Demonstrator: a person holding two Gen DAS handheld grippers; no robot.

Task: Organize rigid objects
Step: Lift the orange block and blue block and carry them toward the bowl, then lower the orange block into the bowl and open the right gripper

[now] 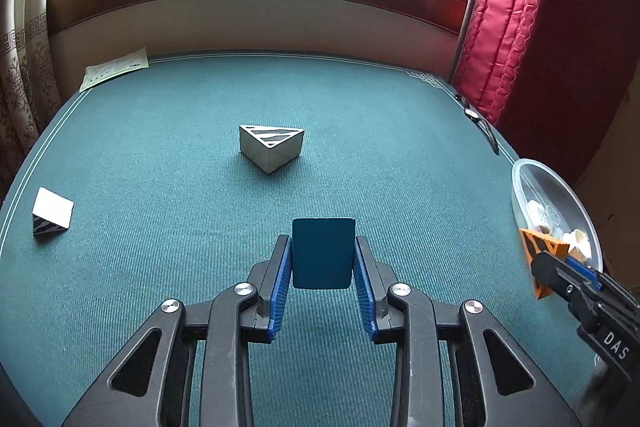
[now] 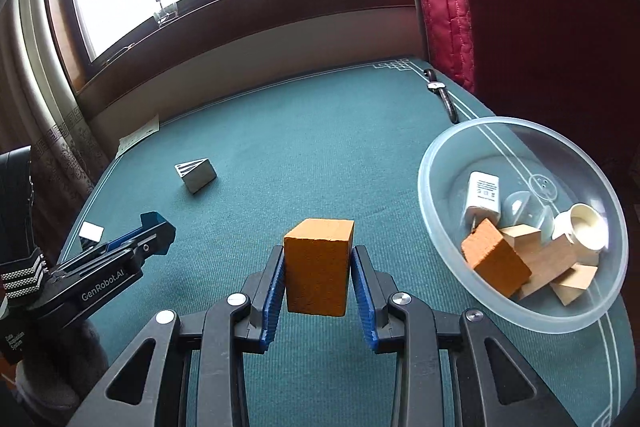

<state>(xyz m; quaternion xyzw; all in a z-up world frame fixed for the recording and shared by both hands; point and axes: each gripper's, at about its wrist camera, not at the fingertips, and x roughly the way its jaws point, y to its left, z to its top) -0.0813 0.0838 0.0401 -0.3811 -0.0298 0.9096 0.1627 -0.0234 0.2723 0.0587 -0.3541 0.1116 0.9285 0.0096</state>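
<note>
The left gripper [image 1: 323, 255] is clamped on a teal block [image 1: 323, 253]; the right gripper [image 2: 318, 269] is clamped on an orange block [image 2: 318, 267], just left of the bowl [image 2: 440, 155]. Only the right view shows the bowl's inside — wooden blocks [image 2: 548, 263], a charger [image 2: 482, 201]. Left of the bowl lies open felt [image 1: 360, 115] with two wedges [image 1: 272, 147] — the bowl overhangs the table edge.

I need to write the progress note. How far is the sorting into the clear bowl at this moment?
Done: the clear bowl already holds an orange block, wooden blocks, a white charger and other small items. In hand: the left gripper holds a teal block, and the right gripper holds an orange block; neither is in the bowl. Left: two striped triangular blocks lie on the table.
</note>
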